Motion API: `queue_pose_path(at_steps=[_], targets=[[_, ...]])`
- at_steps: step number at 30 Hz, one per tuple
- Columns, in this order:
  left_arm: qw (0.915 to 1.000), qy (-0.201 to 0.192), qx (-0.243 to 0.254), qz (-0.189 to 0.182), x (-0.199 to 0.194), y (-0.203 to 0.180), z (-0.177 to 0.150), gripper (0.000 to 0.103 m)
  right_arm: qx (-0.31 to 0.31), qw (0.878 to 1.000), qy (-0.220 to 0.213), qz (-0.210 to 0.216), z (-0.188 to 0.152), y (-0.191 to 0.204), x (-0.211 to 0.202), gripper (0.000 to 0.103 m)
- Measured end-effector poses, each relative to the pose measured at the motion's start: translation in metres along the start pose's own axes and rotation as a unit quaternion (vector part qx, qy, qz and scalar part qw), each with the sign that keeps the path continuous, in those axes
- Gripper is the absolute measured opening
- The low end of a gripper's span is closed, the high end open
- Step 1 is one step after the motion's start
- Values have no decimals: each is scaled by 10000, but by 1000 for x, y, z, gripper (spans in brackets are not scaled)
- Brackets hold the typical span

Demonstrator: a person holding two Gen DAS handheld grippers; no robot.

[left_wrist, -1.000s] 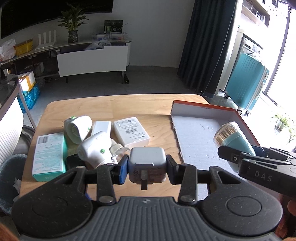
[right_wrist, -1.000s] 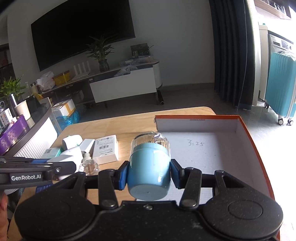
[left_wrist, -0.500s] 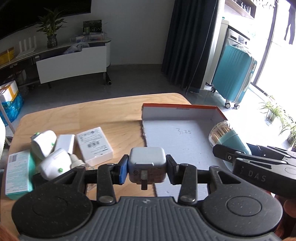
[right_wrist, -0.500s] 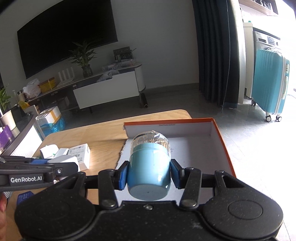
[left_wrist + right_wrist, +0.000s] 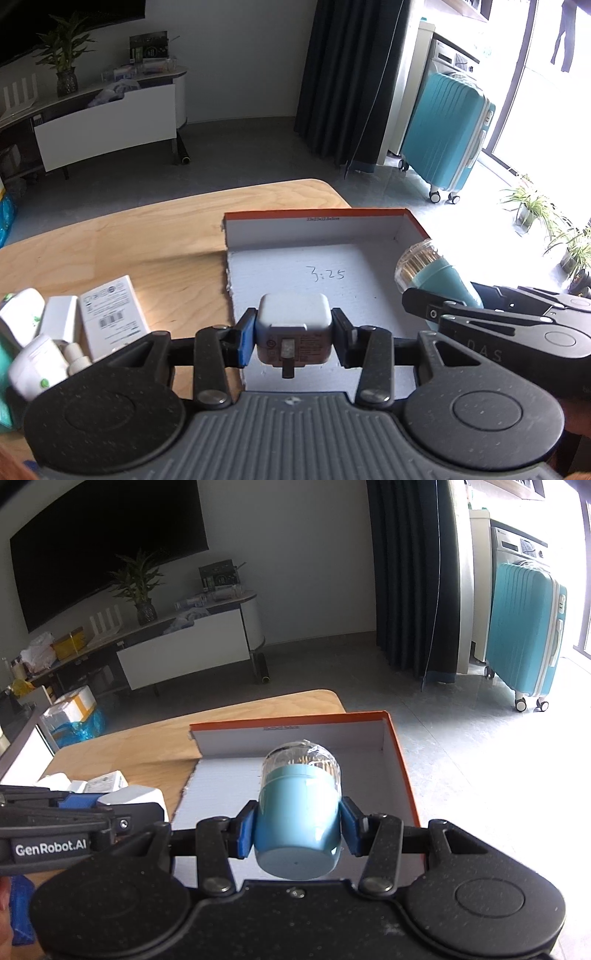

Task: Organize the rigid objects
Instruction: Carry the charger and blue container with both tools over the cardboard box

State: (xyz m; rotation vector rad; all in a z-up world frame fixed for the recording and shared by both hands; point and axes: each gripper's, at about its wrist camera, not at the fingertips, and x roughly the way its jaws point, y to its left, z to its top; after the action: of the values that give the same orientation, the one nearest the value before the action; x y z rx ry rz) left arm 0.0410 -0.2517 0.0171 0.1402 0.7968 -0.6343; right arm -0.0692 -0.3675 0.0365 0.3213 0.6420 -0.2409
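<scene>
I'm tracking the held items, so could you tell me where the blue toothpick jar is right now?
The blue toothpick jar is clamped in the right gripper, over the near right part of the orange-rimmed box.

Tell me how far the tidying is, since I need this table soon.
Done: nothing yet; the orange-rimmed box holds no items. In hand: the left gripper clamps a white charger, the right gripper a blue toothpick jar, both over the box. Left: release both, then the white packet and other small items beside the box.
</scene>
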Motion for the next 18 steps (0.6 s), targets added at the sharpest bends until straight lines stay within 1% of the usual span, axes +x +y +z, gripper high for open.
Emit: queue_pose_path(at_steps=[11, 18], targets=[[9998, 183, 11, -75, 41, -11, 19, 42, -206, 9989, 396, -110, 23, -20, 50, 57], [9995, 291, -49, -69, 62, -11, 27, 42, -254, 9982, 521, -157, 31, -26, 78, 57]])
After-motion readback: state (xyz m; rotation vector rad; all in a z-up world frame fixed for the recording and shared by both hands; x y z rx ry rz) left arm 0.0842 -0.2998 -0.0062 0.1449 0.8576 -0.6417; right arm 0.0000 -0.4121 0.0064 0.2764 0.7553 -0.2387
